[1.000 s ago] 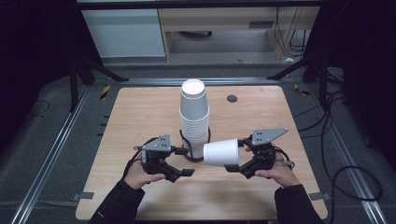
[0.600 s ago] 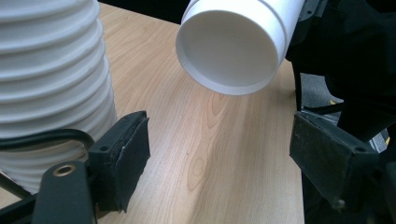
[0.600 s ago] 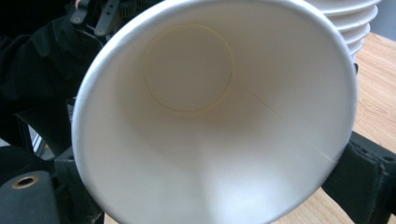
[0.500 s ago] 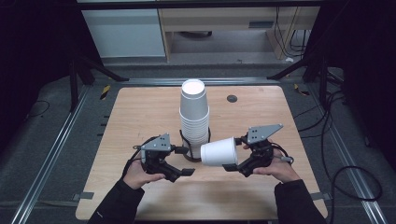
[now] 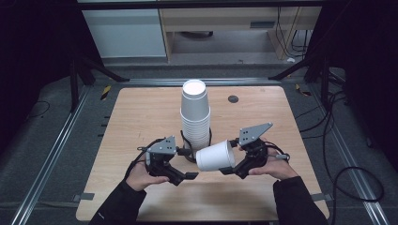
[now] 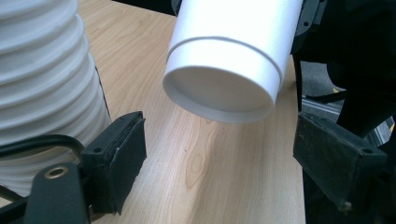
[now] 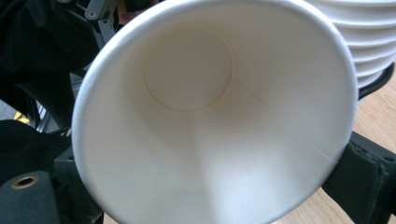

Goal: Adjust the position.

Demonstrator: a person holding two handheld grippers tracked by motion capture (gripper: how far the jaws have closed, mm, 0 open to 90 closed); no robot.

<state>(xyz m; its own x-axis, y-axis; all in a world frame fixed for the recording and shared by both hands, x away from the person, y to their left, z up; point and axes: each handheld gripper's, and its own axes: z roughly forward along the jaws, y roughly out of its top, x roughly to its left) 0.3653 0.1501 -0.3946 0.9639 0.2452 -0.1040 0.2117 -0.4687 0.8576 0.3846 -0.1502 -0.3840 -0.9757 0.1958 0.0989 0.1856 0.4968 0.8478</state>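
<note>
A tall stack of upturned white paper cups (image 5: pixel 195 117) stands mid-table; in the left gripper view the stack (image 6: pixel 42 79) rises at the left. My right gripper (image 5: pixel 229 157) is shut on a single white cup (image 5: pixel 215 155) at its rim and holds it on its side, base pointing left. The right gripper view looks into this cup (image 7: pixel 210 116), with my right gripper (image 7: pixel 215 186) clamping its rim. My left gripper (image 5: pixel 190 164) is open just left of the cup. In its own view the cup's base (image 6: pixel 224 60) hangs ahead of my left gripper (image 6: pixel 219 158), untouched by the pads (image 6: pixel 121 158).
A small dark round disc (image 5: pixel 233 99) lies on the wooden table (image 5: pixel 141 117) behind and right of the stack. A black cable (image 5: pixel 185 140) loops by the stack's foot. Metal rails (image 5: pixel 61 140) flank the table and a cabinet stands beyond it.
The right gripper has carried the cup slightly to the left, closer to the left gripper. The left gripper has stayed put.
</note>
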